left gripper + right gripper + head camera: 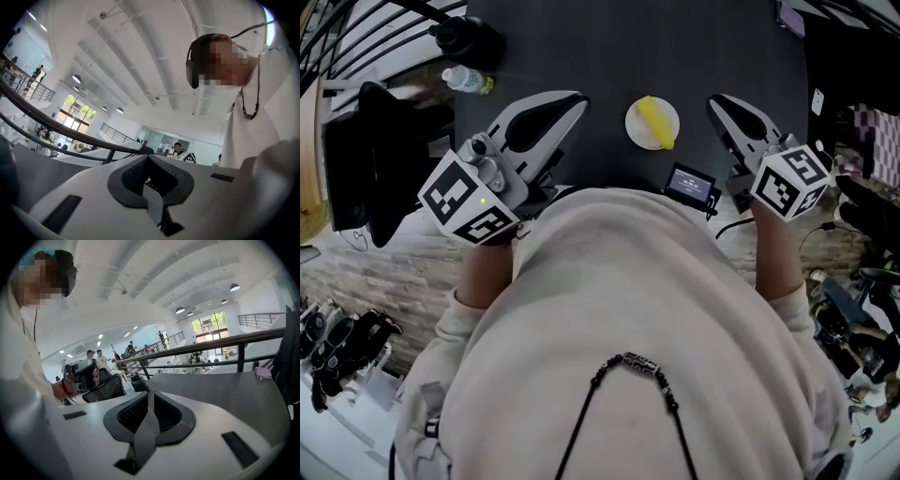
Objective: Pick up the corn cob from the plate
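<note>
The fingers of our left gripper (572,101) are closed together with nothing between them, and those of our right gripper (719,101) as well (both empty). Between the two grippers, apart from both, the yellow corn cob (657,123) lies on the white plate (634,122) on the dark counter (675,47).
</note>
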